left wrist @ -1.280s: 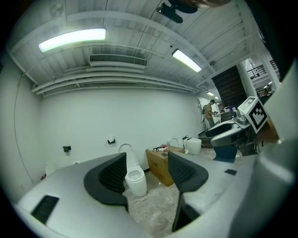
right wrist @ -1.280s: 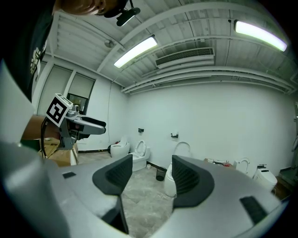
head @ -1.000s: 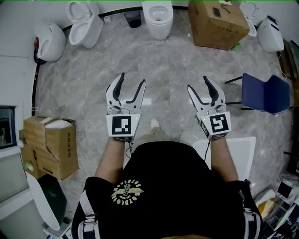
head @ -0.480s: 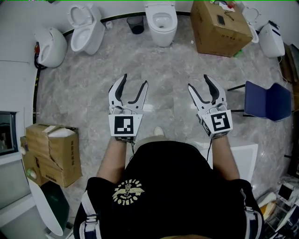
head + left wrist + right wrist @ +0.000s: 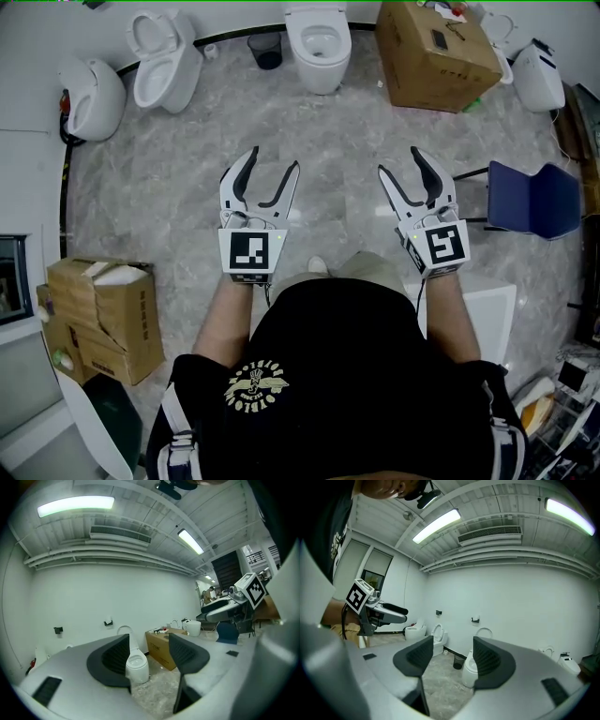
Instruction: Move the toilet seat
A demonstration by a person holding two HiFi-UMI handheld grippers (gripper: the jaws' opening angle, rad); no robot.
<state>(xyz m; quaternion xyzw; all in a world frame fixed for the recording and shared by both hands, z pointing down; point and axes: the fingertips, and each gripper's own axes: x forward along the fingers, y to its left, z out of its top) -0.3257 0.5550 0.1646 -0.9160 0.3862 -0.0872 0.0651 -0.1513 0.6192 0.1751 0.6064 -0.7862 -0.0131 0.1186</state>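
A white toilet (image 5: 319, 42) with its seat ring down and lid raised stands at the far wall, straight ahead. In the left gripper view that toilet (image 5: 137, 665) shows between the jaws, far off. The right gripper view has the same toilet (image 5: 469, 669) in its gap. My left gripper (image 5: 272, 161) and right gripper (image 5: 401, 161) are held side by side at waist height over the marble floor. Both are open and hold nothing. In their own views the left gripper (image 5: 149, 656) and right gripper (image 5: 449, 660) show only air between the pads.
Two more toilets (image 5: 164, 58) (image 5: 82, 94) stand at the back left, and another toilet (image 5: 539, 75) at the back right. A large cardboard box (image 5: 436, 52) sits beside the middle toilet, with a small bin (image 5: 267, 49) on its other side. A blue chair (image 5: 534, 197) is at the right, stacked boxes (image 5: 98, 305) at the left.
The person has shifted a little, with a leg coming forward under the grippers. Both grippers stay open and level, barely moved in the view.
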